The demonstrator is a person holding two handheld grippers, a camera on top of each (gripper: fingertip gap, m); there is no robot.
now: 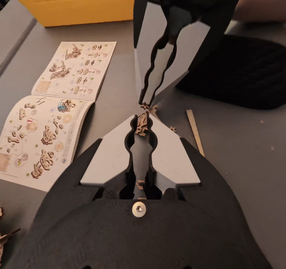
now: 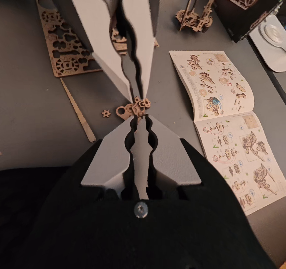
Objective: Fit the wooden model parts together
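My left gripper is shut on a small wooden model part and holds it upright above the grey table. My right gripper meets it tip to tip and is shut on a tiny wooden gear. The gear touches the top of the held part. In the right wrist view the left gripper comes in from the top, with the wooden part between the two pairs of tips. A flat wooden piece with a round hole sits just left of it; I cannot tell if it is joined.
An open instruction booklet lies beside the grippers. A loose small gear and a wooden stick lie on the table. A punched-out wooden sheet, a built wooden model, a yellow box and a black pad surround the work spot. The grippers are tip to tip, or close to it.
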